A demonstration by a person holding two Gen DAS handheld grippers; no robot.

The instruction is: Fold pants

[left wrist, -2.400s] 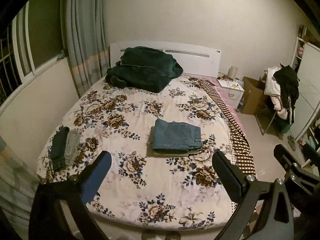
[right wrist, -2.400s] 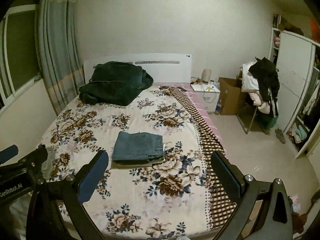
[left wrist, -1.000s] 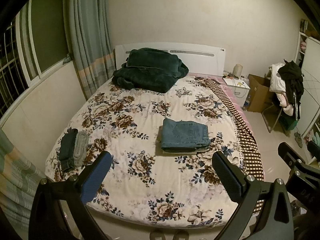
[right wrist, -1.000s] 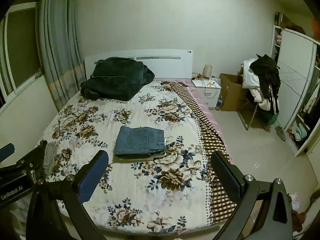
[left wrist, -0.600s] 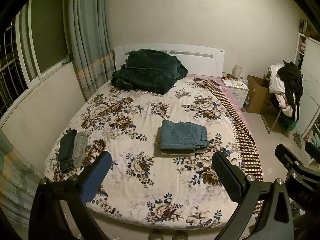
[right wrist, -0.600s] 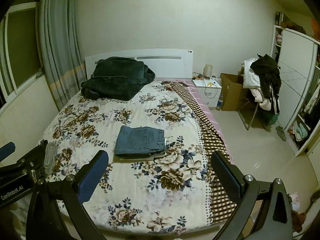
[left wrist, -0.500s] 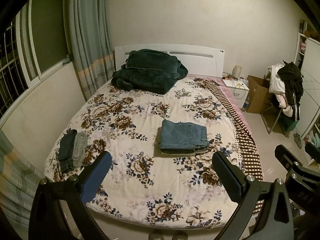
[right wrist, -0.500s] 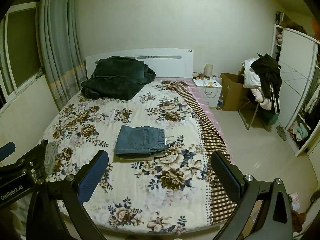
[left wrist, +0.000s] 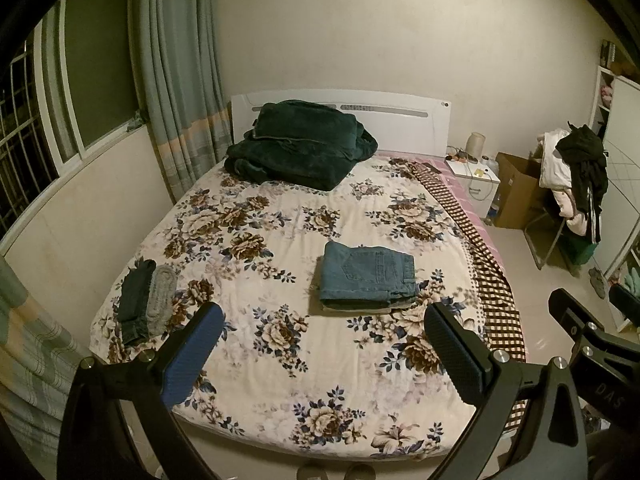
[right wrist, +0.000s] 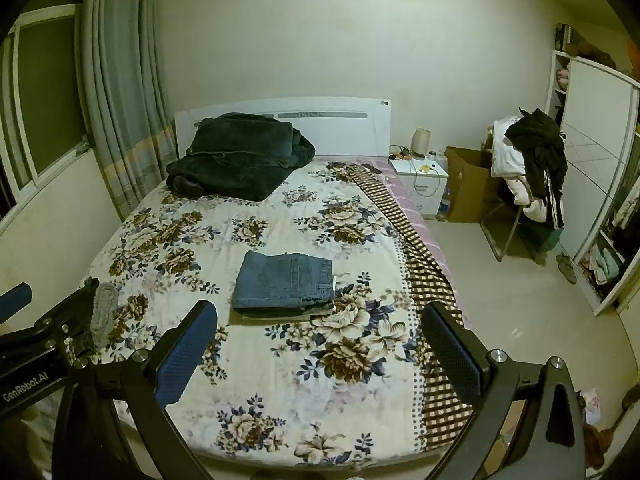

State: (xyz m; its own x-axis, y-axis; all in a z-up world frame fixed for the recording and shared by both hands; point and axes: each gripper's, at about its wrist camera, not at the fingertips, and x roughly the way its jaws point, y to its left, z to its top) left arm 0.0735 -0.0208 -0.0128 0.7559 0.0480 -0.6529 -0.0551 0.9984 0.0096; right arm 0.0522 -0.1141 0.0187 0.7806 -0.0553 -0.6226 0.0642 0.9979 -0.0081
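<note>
I held both grippers, left gripper (left wrist: 322, 354) and right gripper (right wrist: 320, 350), spread wide and empty, near the bed's (left wrist: 280, 412) foot; the folded jeans (left wrist: 366, 276) lay mid-bed, slightly right. I judged retreating without touching them best.

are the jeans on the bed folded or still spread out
Folded. The jeans lie as a compact rectangular stack in the middle of the bed, layered edges showing at the front, no legs trailing out.

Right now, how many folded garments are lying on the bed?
4, possibly more hidden: folded jeans mid-bed atop a paler folded piece, and two small rolled items at the left edge, dark green and grey. The bulky dark blanket is not counted.
</note>
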